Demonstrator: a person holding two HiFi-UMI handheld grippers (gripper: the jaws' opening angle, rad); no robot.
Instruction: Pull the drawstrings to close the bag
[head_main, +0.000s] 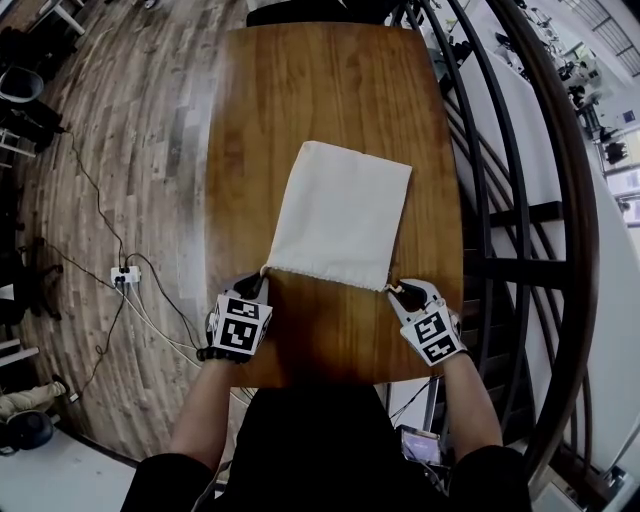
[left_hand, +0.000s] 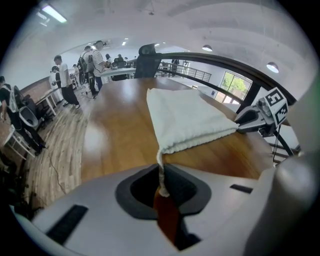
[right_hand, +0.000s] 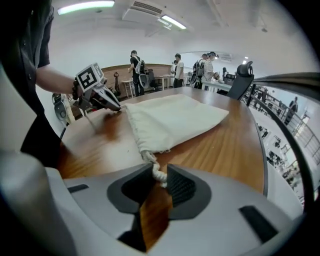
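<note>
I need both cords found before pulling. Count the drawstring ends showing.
2. Left drawstring end in the left claw, right drawstring end in the right claw, at the bag's near corners.

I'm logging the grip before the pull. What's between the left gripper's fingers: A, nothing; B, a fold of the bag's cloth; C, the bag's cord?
C: in its own view the left gripper is shut on the cord, which runs out of the corner of the bag. The cloth itself stays clear of it.
</note>
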